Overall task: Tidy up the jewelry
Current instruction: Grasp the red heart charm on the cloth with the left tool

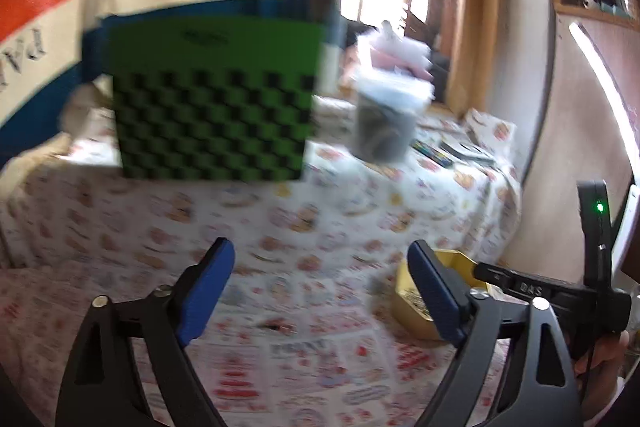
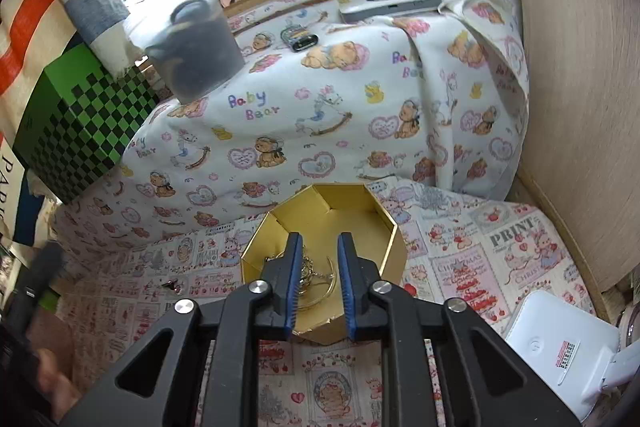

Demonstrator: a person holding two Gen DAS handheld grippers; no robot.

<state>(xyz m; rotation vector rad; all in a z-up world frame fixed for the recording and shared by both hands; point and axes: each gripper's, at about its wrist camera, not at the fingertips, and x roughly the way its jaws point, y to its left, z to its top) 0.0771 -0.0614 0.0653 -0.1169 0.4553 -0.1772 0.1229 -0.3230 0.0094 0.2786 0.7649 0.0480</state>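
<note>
In the right wrist view a gold octagonal box (image 2: 376,227) sits on the printed cloth, with a gold chain and a bangle (image 2: 320,279) lying inside it. My right gripper (image 2: 320,239) hangs over the box with its blue pads a narrow gap apart and nothing pressed between them. A small loose piece (image 2: 172,285) lies on the cloth left of the box. In the blurred left wrist view my left gripper (image 1: 320,245) stands wide open and empty above the cloth. The gold box (image 1: 404,291) shows behind its right finger.
A green and black checkered box (image 1: 212,99) (image 2: 80,123) stands at the back left. Beside it is a clear container (image 2: 196,55) with dark contents. A white device (image 2: 560,343) lies at the right. A key fob (image 2: 298,39) and a grey case (image 2: 392,5) rest on the raised bear-print cloth.
</note>
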